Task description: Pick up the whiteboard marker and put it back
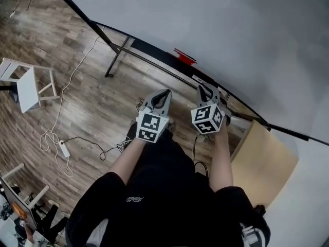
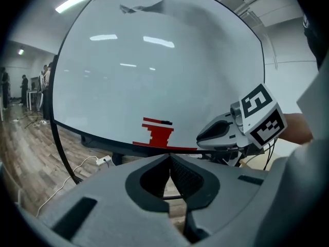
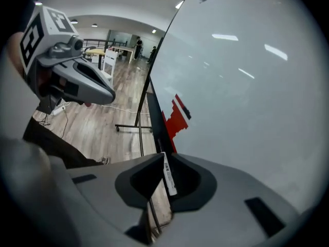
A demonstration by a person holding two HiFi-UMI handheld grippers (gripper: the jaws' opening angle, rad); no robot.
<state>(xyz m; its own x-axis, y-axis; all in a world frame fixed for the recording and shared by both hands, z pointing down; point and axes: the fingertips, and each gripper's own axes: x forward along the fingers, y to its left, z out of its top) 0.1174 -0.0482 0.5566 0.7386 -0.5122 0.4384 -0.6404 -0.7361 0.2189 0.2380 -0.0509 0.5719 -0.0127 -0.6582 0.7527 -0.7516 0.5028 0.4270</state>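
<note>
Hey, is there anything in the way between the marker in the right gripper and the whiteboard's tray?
Nothing visible does. The right gripper grips the whiteboard marker, aimed at the black tray under the board. The left gripper is off to the side; the red shape lies farther along the tray.

Black short-sleeved shirt point(image 1: 154, 199); grey tongs point(image 1: 165, 92), black-and-white marker cubes point(image 1: 151, 126).

The whiteboard marker point(image 3: 168, 176) and board point(image 3: 247, 86) are white, its stepped blocks point(image 3: 177, 120) red, the floor point(image 3: 103, 122) brown wood-grain.
</note>
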